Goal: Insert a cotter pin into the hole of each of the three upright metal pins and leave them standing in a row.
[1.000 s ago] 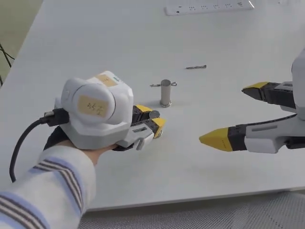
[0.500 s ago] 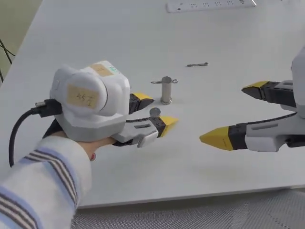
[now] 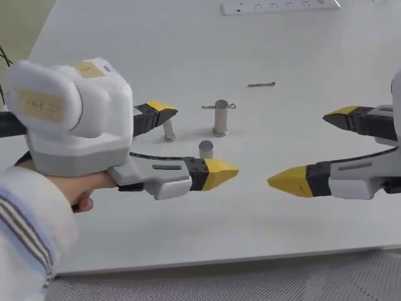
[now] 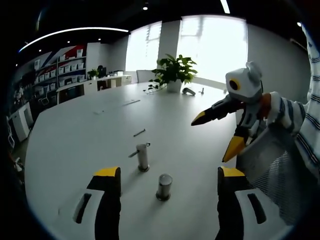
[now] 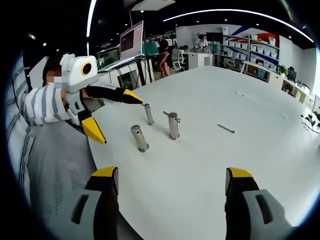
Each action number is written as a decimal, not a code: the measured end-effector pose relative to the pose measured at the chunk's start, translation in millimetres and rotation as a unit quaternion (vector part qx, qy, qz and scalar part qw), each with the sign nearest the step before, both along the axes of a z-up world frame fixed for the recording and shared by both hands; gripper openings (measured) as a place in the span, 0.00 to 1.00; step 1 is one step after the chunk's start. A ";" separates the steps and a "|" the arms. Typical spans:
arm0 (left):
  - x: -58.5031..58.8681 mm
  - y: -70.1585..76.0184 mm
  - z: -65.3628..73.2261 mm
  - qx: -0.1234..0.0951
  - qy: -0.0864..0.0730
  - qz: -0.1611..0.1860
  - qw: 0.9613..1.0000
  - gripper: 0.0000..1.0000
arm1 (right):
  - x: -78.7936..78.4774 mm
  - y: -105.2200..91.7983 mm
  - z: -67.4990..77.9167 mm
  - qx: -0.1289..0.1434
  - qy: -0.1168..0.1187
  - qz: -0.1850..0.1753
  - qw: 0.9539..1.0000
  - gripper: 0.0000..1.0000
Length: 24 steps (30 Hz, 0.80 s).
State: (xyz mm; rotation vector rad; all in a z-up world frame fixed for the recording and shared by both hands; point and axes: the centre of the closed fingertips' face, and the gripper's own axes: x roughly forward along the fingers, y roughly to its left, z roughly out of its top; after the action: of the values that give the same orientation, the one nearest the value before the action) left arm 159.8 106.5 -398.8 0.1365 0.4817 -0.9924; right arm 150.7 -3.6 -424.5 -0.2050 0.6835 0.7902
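White desk spreads under both tools in an open office with shelves and windows behind. The left tongs are spread wide with nothing held, and a person's hand in a striped sleeve grips the body. A short metal pin stands upright on the desk in the gap between the left jaws, touching neither. The right tongs are also spread apart and empty, with yellow tips pointing toward the left tongs from nearer the desk's right edge.

Just beyond the short pin, toward the far edge, a taller metal pin stands upright with a cotter pin through its top. A thinner third pin stands to its left, toward the desk's left edge, partly behind the left tongs' upper jaw; whether it carries a cotter pin cannot be told. A loose cotter pin lies flat farther on, well apart from the pins. A white power strip lies toward the far edge.
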 end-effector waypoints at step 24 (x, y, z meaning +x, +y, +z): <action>-26.5 18.5 2.7 -0.007 0.040 -0.025 0.999 0.99 | 4.0 -11.6 4.6 -0.013 0.001 -0.014 1.000 0.87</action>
State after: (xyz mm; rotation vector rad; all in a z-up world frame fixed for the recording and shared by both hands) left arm 133.3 125.1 -396.1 0.0966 0.5452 -1.0530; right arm 154.7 -15.2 -419.9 -0.2176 0.6978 0.7551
